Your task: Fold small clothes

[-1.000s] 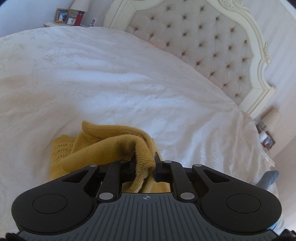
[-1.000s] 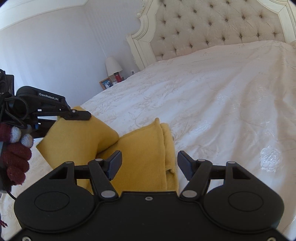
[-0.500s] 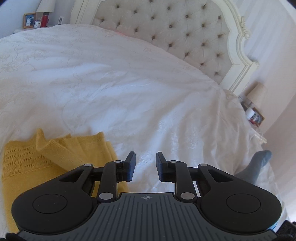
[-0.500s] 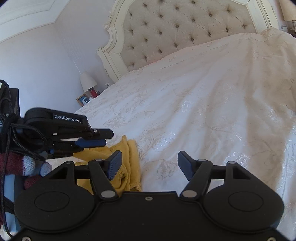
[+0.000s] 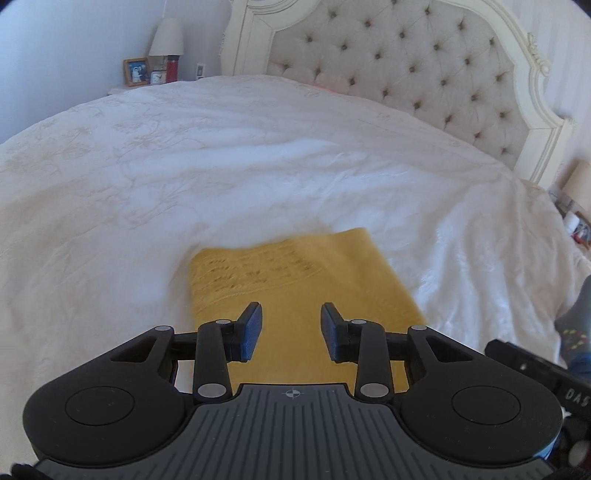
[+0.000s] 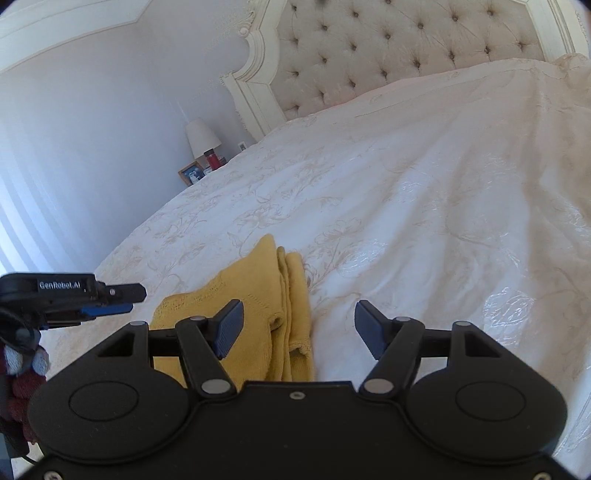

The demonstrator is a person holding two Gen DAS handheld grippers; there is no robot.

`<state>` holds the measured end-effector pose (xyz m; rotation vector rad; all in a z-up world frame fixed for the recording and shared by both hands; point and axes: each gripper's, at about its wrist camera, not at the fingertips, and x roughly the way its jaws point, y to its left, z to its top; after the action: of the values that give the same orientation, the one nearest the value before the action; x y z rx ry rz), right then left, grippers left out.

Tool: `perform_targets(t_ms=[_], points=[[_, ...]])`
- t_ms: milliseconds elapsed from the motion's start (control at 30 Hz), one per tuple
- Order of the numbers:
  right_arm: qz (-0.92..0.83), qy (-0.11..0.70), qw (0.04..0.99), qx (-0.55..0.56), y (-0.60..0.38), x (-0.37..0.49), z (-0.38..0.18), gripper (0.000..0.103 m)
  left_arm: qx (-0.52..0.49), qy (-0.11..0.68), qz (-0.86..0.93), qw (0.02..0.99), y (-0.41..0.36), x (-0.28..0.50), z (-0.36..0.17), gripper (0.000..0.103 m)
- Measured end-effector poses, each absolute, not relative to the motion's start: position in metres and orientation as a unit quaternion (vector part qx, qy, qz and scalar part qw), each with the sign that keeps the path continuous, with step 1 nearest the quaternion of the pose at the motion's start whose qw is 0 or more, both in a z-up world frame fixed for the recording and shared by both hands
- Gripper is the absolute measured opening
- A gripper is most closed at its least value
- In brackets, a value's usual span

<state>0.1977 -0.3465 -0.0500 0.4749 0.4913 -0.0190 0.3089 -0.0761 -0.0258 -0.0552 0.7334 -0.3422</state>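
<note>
The yellow knit garment (image 5: 291,280) lies folded on the white bedspread (image 5: 184,166), near the foot end and well short of the tufted headboard (image 5: 406,74). From the left wrist it reads as a tidy rectangle with an openwork band across the far part. From the right wrist you can see the stacked layers along its edge (image 6: 291,306), so more than one fold looks done.

The left gripper (image 5: 291,326) hovers over the near half of the garment, jaws opening, nothing pinched between them; the cloth lies beneath, not in the grip. That looks like a release with the fold laid down. The right gripper (image 6: 295,325) stands with jaws wide apart and empty, its left finger over the garment's edge, the other over bare bedspread. It seems to wait there, ready to pin or straighten that layered side. In the right wrist view the left gripper (image 6: 118,299) shows at the left, beside the garment, with a gloved hand (image 6: 22,373) below it.

The bedside lamp (image 5: 167,35) and picture frame (image 5: 136,72) sit far off, out of play.
</note>
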Motion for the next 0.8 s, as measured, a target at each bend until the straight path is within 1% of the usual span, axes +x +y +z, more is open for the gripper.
perform_targets(t_ms=[67, 167, 300, 333, 400, 467, 600, 667, 700, 733, 767, 800], points=[[0.017, 0.256, 0.937, 0.237, -0.34, 0.2, -0.052, 0.071, -0.027, 0.363, -0.153, 0.919, -0.059, 0.297, -0.036, 0.034], [0.059, 0.287, 0.915, 0.277, -0.335, 0.203, -0.06, 0.07, -0.014, 0.382, -0.155, 0.911, -0.051, 0.284, -0.05, 0.034], [0.089, 0.322, 0.88, 0.338, -0.336, 0.205, -0.074, 0.068, 0.044, 0.415, -0.198, 0.887, -0.059, 0.265, -0.073, 0.034], [0.094, 0.325, 0.873, 0.351, -0.337, 0.204, -0.076, 0.066, 0.058, 0.417, -0.209, 0.883, -0.061, 0.26, -0.078, 0.034], [0.102, 0.327, 0.863, 0.372, -0.339, 0.204, -0.079, 0.065, 0.077, 0.404, -0.213, 0.886, -0.065, 0.252, -0.082, 0.035], [0.101, 0.331, 0.856, 0.385, -0.341, 0.205, -0.083, 0.065, 0.073, 0.397, -0.209, 0.891, -0.064, 0.248, -0.083, 0.035], [0.09, 0.341, 0.85, 0.39, -0.343, 0.209, -0.089, 0.065, 0.032, 0.395, -0.204, 0.895, -0.055, 0.248, -0.084, 0.035], [0.09, 0.342, 0.848, 0.395, -0.343, 0.21, -0.091, 0.063, 0.023, 0.39, -0.202, 0.898, -0.052, 0.245, -0.086, 0.035], [0.091, 0.343, 0.846, 0.397, -0.343, 0.211, -0.093, 0.061, 0.022, 0.387, -0.202, 0.899, -0.052, 0.243, -0.087, 0.035], [0.091, 0.343, 0.845, 0.399, -0.342, 0.213, -0.094, 0.055, 0.023, 0.384, -0.2, 0.901, -0.053, 0.241, -0.087, 0.035], [0.087, 0.342, 0.846, 0.4, -0.341, 0.213, -0.095, 0.041, 0.025, 0.381, -0.2, 0.903, -0.054, 0.241, -0.086, 0.035], [0.081, 0.342, 0.848, 0.398, -0.34, 0.214, -0.097, 0.03, 0.026, 0.377, -0.199, 0.904, -0.054, 0.239, -0.085, 0.035]])
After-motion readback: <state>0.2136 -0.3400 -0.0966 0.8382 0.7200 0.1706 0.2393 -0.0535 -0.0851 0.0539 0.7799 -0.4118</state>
